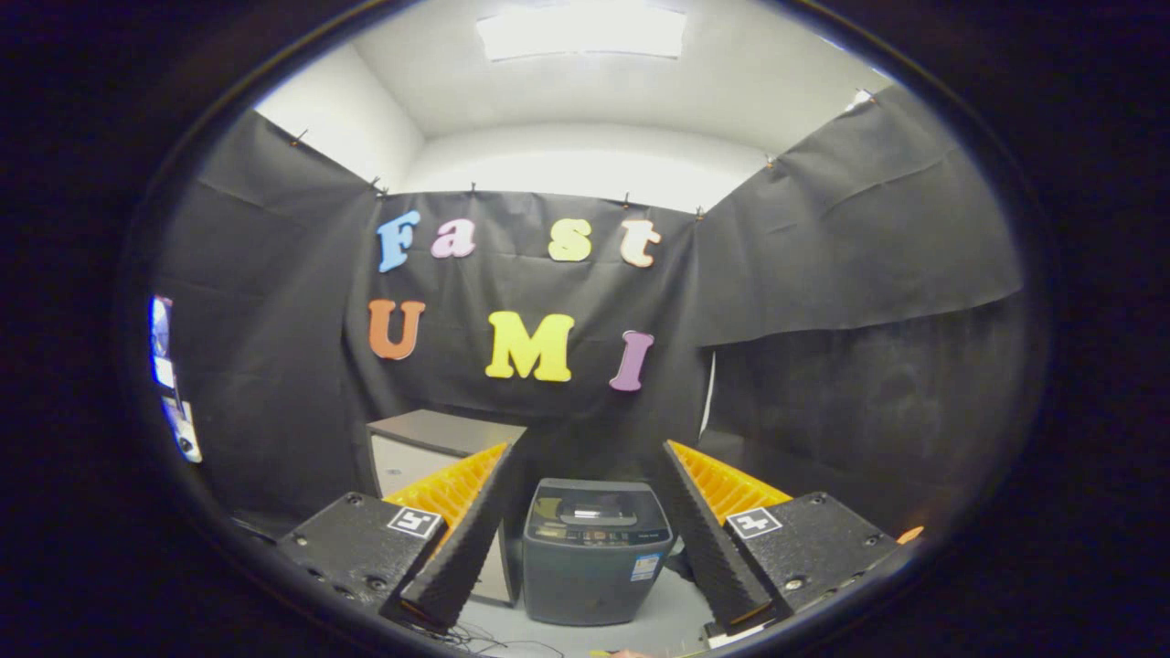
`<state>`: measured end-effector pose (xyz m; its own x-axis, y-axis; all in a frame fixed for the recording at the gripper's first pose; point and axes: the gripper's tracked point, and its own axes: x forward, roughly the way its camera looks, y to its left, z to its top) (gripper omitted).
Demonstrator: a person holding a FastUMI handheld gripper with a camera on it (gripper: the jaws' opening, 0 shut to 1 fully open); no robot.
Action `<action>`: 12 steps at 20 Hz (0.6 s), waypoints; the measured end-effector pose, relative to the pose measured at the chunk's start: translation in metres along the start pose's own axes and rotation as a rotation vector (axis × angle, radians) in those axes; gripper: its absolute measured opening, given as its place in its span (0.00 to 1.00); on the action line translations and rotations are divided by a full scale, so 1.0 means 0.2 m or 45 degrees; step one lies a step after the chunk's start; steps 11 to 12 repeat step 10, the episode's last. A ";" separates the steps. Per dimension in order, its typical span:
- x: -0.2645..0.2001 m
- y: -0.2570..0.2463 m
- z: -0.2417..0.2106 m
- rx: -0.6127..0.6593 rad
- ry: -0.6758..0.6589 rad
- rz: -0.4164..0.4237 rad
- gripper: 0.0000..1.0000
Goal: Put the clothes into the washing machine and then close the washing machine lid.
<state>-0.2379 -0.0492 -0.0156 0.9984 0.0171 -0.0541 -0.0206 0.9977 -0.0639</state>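
Black cloth walls enclose the booth, and we look down our gripper (590, 530) at a small washing machine (596, 551).

Our two fingers (466, 539) stand wide apart with nothing held, and we see the dark grey top-loading washing machine framed between them, a little beyond their tips, standing upright on the pale floor (658, 621). Its lid (596, 505) lies flat and looks shut, with a control strip just below it and a small sticker on the front face. Beyond the left finger, just beside the machine, we see a low cabinet (439, 448) with a dark top and a pale front. Thin cables (484, 637) trail across the floor near the left fingertip. We see no clothes between the fingers or on the machine. Above the cloth, white walls rise to a bright ceiling light (581, 32).
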 end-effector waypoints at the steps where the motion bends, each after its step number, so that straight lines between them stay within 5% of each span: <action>1: -0.02 -0.01 -0.01 -0.005 -0.005 0.025 0.98; 12: -0.13 -0.02 0.09 0.018 -0.092 0.221 0.99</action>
